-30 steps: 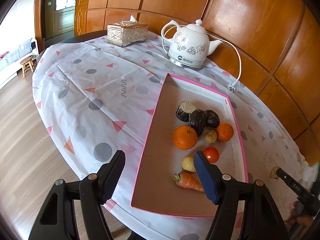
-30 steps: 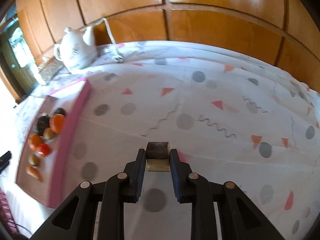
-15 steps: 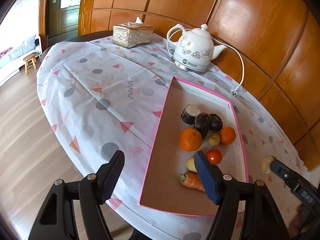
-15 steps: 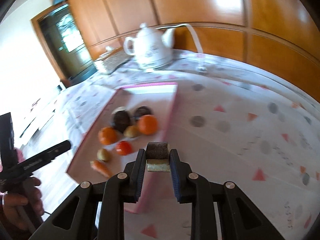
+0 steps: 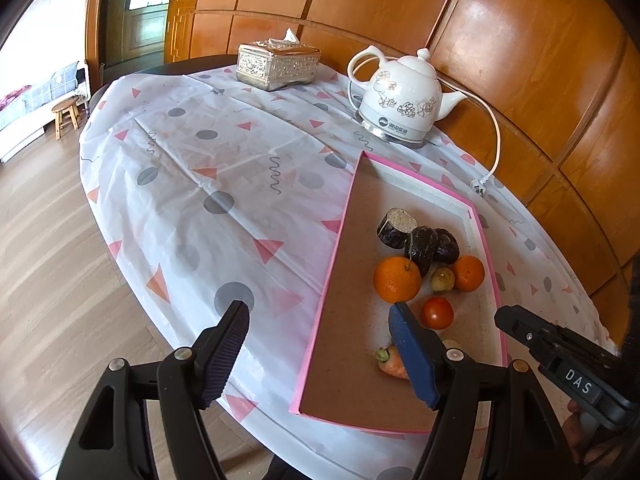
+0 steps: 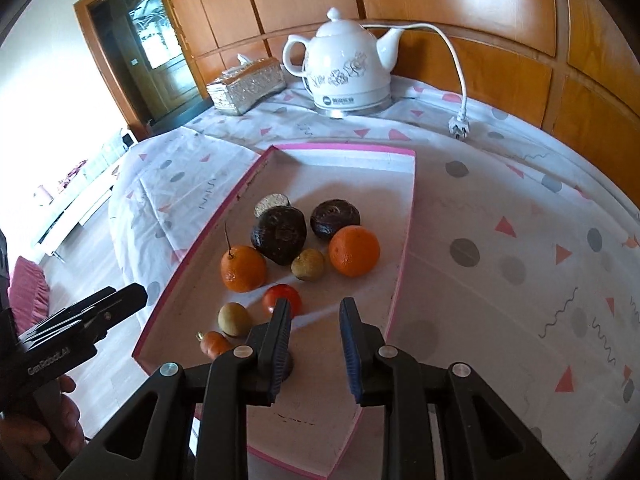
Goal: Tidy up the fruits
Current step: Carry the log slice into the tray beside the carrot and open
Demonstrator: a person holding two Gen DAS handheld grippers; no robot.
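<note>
1. The tray lies on the bench, its long axis running from 6 to 12 o'clock in the right wrist view.
2. All the produce sits inside it. The stemmed orange, whose stalk points to 12, is at 9 o'clock of the small green fruit, and the second orange is at 3.
3. The carrot lies at the near-left corner, long axis 10 to 4, leaf end at 10.
4. The cut dark piece tilts its pale face toward 1.
5. The right claw hangs over the tray, fingers slightly apart, nothing between them.
6. The left claw gapes wide, empty, astride the tray's left rim.
</note>
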